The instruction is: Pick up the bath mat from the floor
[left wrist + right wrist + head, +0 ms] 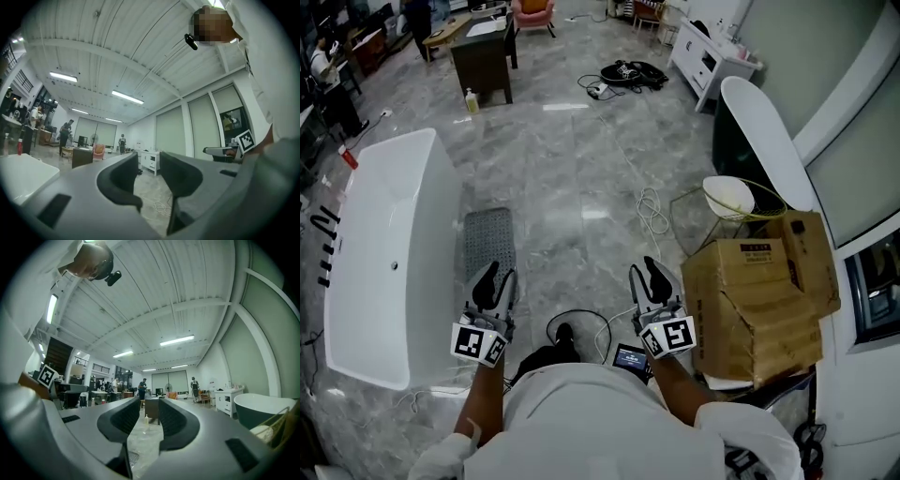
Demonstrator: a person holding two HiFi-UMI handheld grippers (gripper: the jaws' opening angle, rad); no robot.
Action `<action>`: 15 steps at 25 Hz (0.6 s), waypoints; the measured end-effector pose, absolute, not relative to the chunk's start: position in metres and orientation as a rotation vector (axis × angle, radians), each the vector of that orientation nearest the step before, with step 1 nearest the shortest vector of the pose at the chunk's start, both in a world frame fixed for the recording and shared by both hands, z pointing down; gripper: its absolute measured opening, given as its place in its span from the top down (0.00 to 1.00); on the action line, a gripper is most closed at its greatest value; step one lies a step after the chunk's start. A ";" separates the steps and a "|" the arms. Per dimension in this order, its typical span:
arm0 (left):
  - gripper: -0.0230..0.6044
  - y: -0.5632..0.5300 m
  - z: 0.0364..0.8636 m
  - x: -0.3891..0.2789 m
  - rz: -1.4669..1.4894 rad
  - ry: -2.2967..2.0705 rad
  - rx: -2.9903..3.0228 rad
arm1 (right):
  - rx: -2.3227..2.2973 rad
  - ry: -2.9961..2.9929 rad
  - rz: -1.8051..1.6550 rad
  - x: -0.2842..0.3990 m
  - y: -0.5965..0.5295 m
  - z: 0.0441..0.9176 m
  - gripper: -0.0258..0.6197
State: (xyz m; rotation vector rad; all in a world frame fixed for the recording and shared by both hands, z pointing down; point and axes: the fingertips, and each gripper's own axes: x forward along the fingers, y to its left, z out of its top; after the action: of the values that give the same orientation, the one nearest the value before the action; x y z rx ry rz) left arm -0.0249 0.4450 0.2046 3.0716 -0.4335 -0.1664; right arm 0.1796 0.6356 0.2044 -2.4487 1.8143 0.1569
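Note:
The bath mat (488,242), grey and studded, lies flat on the marble floor beside the white bathtub (389,262). In the head view my left gripper (494,278) hovers just above the mat's near end, apart from it, jaws parted and empty. My right gripper (648,275) hangs level with it further right, over bare floor, also open with nothing between its fingers. Both gripper views look out across the room: the left gripper (149,176) and the right gripper (149,420) each show a clear gap between the pads.
A stack of cardboard boxes (759,300) stands close on the right, with a white bowl (728,197) in a wire basket behind it. A dark tub (750,131) lines the right wall. A white cord (652,211) and a black cable (581,328) lie on the floor.

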 end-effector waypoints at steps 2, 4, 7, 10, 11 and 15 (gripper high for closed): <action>0.74 0.413 0.201 -0.005 -0.169 -0.393 3.085 | -2.463 1.800 0.172 0.196 0.604 0.200 0.74; 0.74 0.384 0.200 0.008 -0.181 -0.367 3.083 | -2.466 1.786 0.175 0.207 0.575 0.197 0.74; 0.74 0.349 0.199 0.029 -0.211 -0.347 3.064 | -2.467 1.781 0.195 0.218 0.541 0.187 0.74; 0.74 0.331 0.198 0.048 -0.241 -0.333 3.065 | -2.486 1.776 0.222 0.232 0.526 0.182 0.74; 0.74 0.324 0.200 0.053 -0.247 -0.336 3.063 | -2.496 1.777 0.227 0.237 0.523 0.184 0.74; 0.74 0.291 0.216 0.071 -0.233 -0.355 3.036 | -2.526 1.739 0.196 0.270 0.502 0.201 0.74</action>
State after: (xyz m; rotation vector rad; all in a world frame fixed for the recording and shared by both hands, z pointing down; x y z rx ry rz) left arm 0.0709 0.2909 0.2159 3.0359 -0.3546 -0.2333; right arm 0.2702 0.5023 0.2012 -2.5264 1.7391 0.1962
